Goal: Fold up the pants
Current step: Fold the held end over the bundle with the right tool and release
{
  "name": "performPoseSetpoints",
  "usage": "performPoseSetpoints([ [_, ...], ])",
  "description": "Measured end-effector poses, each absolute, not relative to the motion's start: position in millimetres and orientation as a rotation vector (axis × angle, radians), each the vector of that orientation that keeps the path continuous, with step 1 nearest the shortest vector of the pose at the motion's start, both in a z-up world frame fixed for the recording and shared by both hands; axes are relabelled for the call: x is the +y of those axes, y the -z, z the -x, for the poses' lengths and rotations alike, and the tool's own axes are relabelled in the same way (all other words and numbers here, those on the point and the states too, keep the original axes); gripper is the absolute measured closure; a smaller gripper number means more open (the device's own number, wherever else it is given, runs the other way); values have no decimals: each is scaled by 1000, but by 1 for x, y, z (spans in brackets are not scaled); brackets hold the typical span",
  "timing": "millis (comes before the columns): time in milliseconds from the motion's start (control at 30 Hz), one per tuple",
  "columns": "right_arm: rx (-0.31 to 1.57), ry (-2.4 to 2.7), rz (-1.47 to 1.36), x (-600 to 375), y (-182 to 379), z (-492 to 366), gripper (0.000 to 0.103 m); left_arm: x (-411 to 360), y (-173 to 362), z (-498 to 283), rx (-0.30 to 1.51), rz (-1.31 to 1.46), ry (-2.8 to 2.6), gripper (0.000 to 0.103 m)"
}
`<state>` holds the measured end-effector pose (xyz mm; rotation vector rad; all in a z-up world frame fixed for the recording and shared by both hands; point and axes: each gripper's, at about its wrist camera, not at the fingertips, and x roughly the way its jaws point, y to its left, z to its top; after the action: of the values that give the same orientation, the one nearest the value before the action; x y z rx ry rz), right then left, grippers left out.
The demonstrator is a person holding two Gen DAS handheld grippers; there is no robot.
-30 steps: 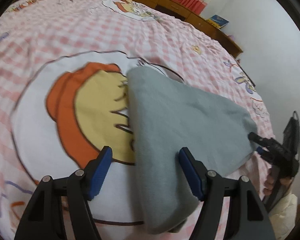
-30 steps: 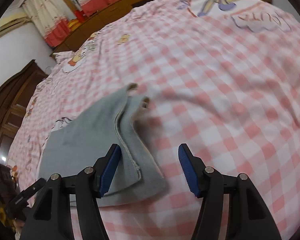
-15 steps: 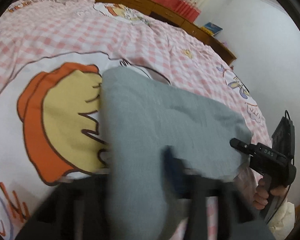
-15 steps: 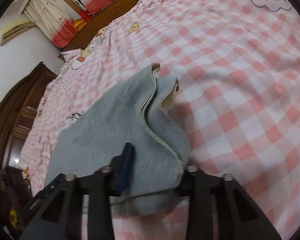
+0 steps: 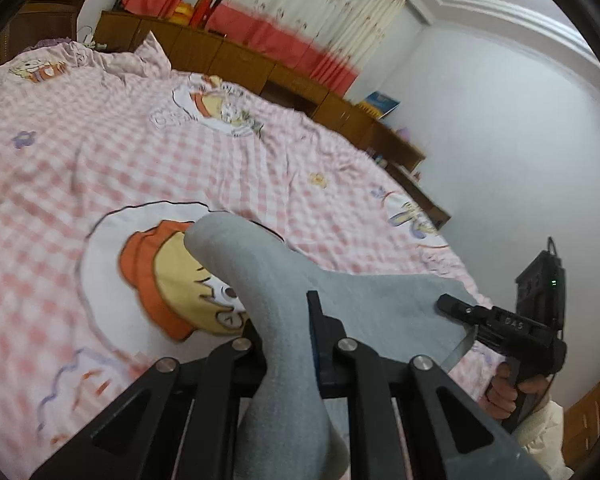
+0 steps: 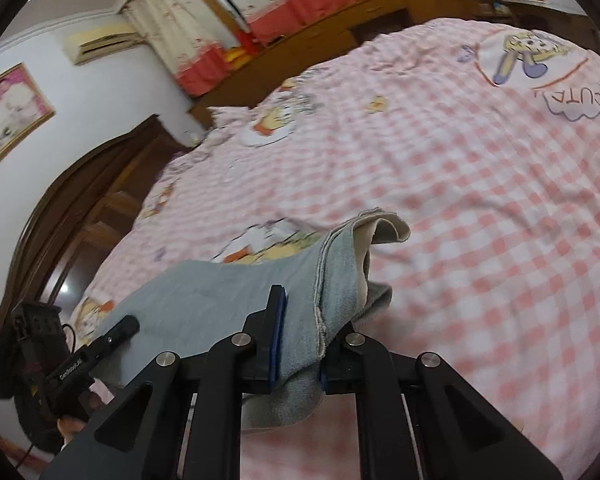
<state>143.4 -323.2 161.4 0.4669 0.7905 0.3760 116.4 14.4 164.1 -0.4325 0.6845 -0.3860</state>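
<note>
Pants (image 5: 284, 280): grey, already doubled over, and lifted at their near edge off the bed (image 5: 100, 152), while the far part sags toward the cartoon print (image 5: 168, 276) on the quilt. The left gripper (image 5: 288, 344) has just been closing and now pinches a thick ridge of cloth between its blue pads; the fabric runs up from the jaws and over toward the print. The right gripper (image 6: 300, 344) has likewise just been closing, and it clamps the hemmed end, where a pale lining (image 6: 384, 228) curls out beyond the seam.

The step in hand looks like carrying this near edge over to make the next fold. To do it well, I would keep both grippers level with each other and the cloth between them taut, so the span does not droop into a crooked crease. Carry the edge across toward the print, lay it down square on the part below, and only then let go. The right grip takes several layers near the hem, so a loose one could slip and skew the fold.

Seen from each gripper, the pants stretch sideways to the other one.
</note>
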Motion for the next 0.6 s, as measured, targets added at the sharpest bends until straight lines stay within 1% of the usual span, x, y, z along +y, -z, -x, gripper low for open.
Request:
performPoseSetpoints([
  [67, 780, -398, -427, -306, -166, -124, 89, 31, -166, -92, 686, 415, 379, 92],
  [133, 789, -426, -412, -290, -158, -106, 89, 44, -160, -70, 694, 384, 361, 92],
  [200, 837, -447, -411, -276, -137, -93, 89, 60, -143, -49, 716, 369, 333, 92],
  [300, 933, -418, -365, -256, -96, -83, 89, 77, -106, -30, 796, 393, 292, 90],
  [400, 1003, -357, -292, -246, -61, -79, 86, 80, -69, -17, 892, 330, 252, 84],
  [433, 1036, -331, -266, -246, -50, -79, 82, 80, -61, -13, 906, 313, 246, 79],
  [467, 1046, -320, -251, -248, -44, -79, 75, 80, -54, -9, 908, 296, 236, 76],
  [500, 1044, -315, -238, -250, -40, -79, 72, 81, -50, -5, 907, 285, 222, 69],
  [533, 1036, -314, -231, -251, -39, -78, 65, 84, -48, -3, 906, 283, 211, 64],
  [567, 1040, -304, -215, -253, -39, -78, 61, 86, -48, -2, 906, 291, 212, 63],
  [600, 1046, -306, -211, -255, -40, -78, 61, 89, -48, -2, 909, 305, 219, 63],
])
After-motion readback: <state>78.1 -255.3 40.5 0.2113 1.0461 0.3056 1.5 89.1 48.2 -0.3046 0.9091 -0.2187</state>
